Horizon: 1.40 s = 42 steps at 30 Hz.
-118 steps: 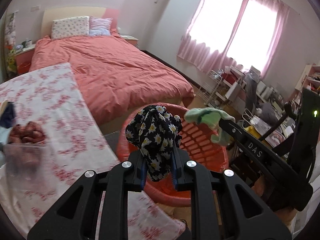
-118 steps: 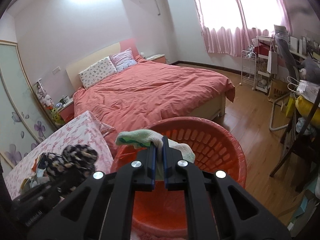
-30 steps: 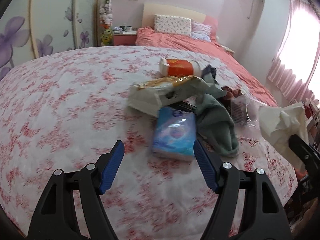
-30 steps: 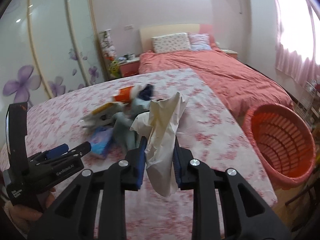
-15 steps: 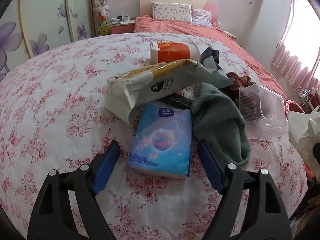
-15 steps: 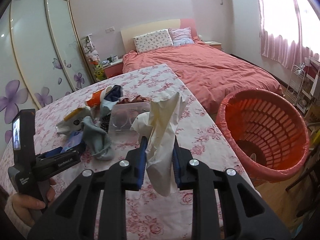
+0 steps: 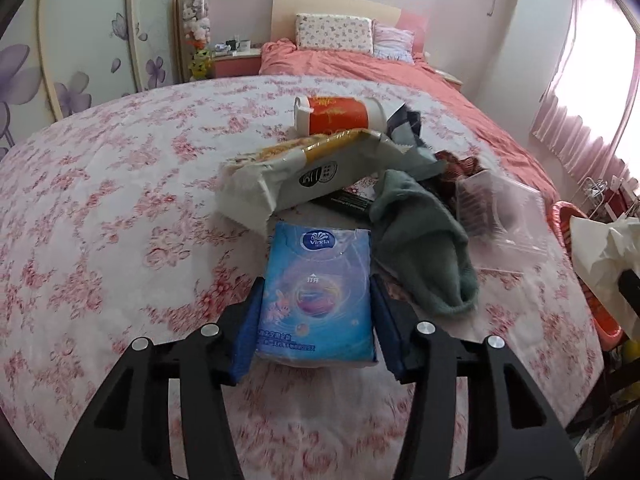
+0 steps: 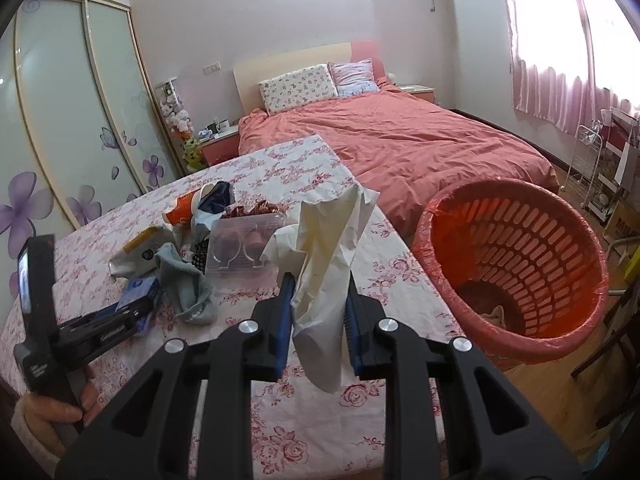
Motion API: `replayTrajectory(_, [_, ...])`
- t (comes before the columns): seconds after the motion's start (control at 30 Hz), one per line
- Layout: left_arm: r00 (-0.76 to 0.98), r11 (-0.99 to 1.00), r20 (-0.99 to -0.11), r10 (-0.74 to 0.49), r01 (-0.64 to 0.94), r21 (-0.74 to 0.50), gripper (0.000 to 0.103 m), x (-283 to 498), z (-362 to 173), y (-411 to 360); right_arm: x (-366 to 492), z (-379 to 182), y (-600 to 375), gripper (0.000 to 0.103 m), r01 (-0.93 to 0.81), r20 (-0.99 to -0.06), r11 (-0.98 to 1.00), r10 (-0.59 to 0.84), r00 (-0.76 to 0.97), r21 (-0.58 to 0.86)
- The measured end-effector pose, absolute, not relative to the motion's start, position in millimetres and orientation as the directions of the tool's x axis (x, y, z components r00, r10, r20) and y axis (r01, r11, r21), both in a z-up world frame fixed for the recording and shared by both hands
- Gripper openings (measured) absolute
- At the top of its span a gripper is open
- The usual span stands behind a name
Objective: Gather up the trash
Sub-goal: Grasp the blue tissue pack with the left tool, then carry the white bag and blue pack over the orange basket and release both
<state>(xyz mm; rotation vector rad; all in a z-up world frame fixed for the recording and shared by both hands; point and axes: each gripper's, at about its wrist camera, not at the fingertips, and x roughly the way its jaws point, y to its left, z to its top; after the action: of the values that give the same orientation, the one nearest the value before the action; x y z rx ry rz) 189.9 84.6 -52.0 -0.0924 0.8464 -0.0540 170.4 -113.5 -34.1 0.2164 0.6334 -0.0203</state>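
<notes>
We see the left gripper [image 7: 316, 322] low over the floral-clothed worktop [image 7: 100, 208], its jaws spread to either side of a blue Vinda tissue pack [image 7: 316, 300] that lies flat on the cloth; the blue pads sit right against the pack's 2 long sides, though we cannot tell whether they press it. Just beyond the pack lies a pale plastic food wrapper [image 7: 304, 178], and behind that an orange-and-white canister [image 7: 340, 118] on its side. A grey-green sock [image 7: 424, 248] sprawls just right of the pack, with a clear plastic tray [image 7: 504, 220] beside it and dark cloth bunched behind.

The right gripper [image 8: 318, 328] hangs above the worktop's near right edge, its jaws pinching a crumpled cream paper bag [image 8: 328, 264] that stands up between them and droops below. In this view the same heap of litter sits to the left of the bag, and the left gripper [image 8: 132, 316] reaches into it from the lower left, held by a hand [image 8: 52, 408]. To the right, on the floor just off the worktop's edge, stands an orange slotted basket [image 8: 516, 256] with a few scraps in its bottom. A bed with a coral cover [image 8: 420, 140] fills the background.
</notes>
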Motion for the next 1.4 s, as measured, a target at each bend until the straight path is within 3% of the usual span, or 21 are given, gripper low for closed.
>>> replayTrajectory(0.37, [0.752, 0.982, -0.633, -0.183, 0.109, -0.154, 0.051, 159, 9, 54, 149, -10, -143, 0.024, 0.153, -0.522, 0.970, -0.033, 0.852, 0.190])
replayTrajectory(0.73, [0.767, 0.939, -0.542, -0.343, 0.284, -0.192, 0.051, 152, 45, -21, 127, 5, -197, 0.024, 0.302, -0.458, 0.941, -0.205, 0.865, 0.151])
replayTrajectory(1.4, [0.627, 0.834, -0.570, -0.532, 0.505, -0.222, 0.051, 178, 16, -163, 136, -18, -297, 0.024, 0.423, -0.455, 0.879, -0.291, 0.842, 0.220])
